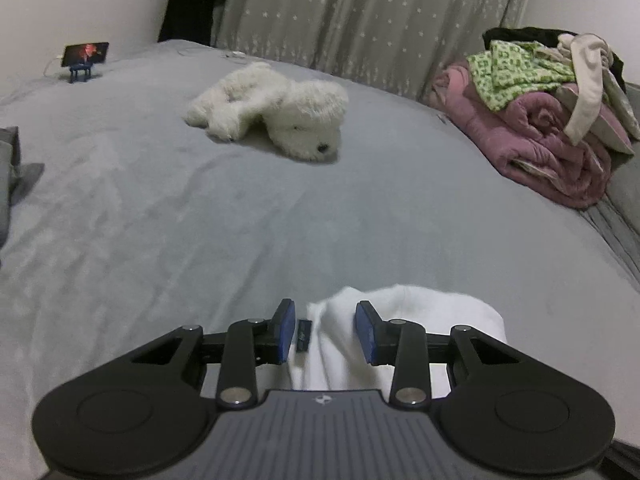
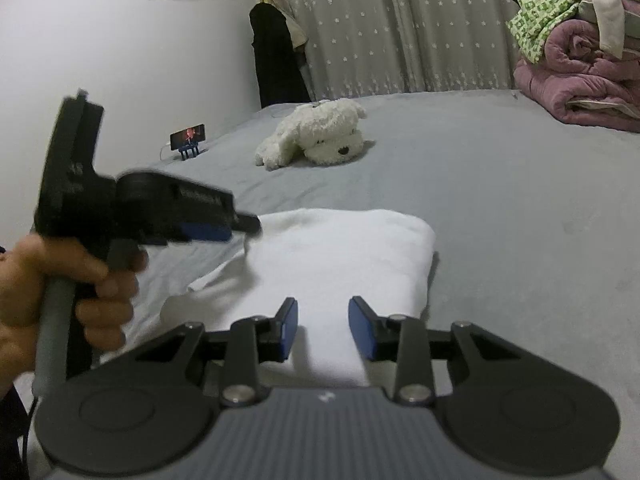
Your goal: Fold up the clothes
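A folded white garment (image 2: 340, 248) lies on the grey bed (image 2: 520, 220), close to me. In the right wrist view my right gripper (image 2: 326, 328) sits at its near edge, and white cloth fills the gap between the blue pads. My left gripper (image 2: 244, 228), held by a hand (image 2: 60, 280), meets the garment's left edge. In the left wrist view the left gripper (image 1: 326, 332) has a ridge of the white garment (image 1: 440, 312) bunched between its pads, with a small dark label (image 1: 304, 336) beside the left pad.
A white plush dog (image 1: 280, 112) lies mid-bed. A heap of clothes on a rolled pink quilt (image 1: 552, 120) sits at the right by the curtain. A lit phone on a stand (image 1: 86, 54) stands far left. Grey fabric (image 1: 8, 168) shows at the left edge.
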### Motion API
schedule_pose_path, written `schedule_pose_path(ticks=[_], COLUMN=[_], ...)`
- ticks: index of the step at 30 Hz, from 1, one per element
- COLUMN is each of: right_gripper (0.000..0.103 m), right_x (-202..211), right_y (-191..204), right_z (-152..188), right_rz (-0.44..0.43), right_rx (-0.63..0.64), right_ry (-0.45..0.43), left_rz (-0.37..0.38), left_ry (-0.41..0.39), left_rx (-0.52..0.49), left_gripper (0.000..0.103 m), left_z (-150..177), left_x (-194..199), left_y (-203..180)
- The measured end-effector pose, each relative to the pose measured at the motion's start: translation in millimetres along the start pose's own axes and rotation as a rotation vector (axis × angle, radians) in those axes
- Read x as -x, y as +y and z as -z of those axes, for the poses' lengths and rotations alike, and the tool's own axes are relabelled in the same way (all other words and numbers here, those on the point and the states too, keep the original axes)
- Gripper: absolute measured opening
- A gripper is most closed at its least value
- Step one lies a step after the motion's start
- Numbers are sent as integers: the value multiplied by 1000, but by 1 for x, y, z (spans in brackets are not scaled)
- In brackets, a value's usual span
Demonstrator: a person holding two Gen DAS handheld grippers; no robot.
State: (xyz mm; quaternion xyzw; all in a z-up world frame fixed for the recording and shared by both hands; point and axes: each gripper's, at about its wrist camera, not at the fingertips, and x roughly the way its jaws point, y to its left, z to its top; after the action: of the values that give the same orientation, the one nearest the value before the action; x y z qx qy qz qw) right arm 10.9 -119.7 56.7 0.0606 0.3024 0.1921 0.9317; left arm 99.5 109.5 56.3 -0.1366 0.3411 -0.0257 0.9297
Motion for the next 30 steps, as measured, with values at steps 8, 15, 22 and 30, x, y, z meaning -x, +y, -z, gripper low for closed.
schedule_pose_path(ticks=[8,15,22,30], right_gripper=[30,30,30,30], right_x=[-9,-15,-7,-4], right_y=[3,6,2,-20], right_z=[13,19,1,-7], right_rz=[5,10,-13,-63], right_rx=[-5,-1,-1,22], right_ry=[31,64,102,189], left_rz=[72,61,40,44], left_ry=[4,80,113,116], left_rx=[-49,-100,-113,-100], left_gripper=[35,35,35,35], left_z=[4,14,20,18], left_x=[14,5,-2,-1], left_y=[-7,-14,-12,-13])
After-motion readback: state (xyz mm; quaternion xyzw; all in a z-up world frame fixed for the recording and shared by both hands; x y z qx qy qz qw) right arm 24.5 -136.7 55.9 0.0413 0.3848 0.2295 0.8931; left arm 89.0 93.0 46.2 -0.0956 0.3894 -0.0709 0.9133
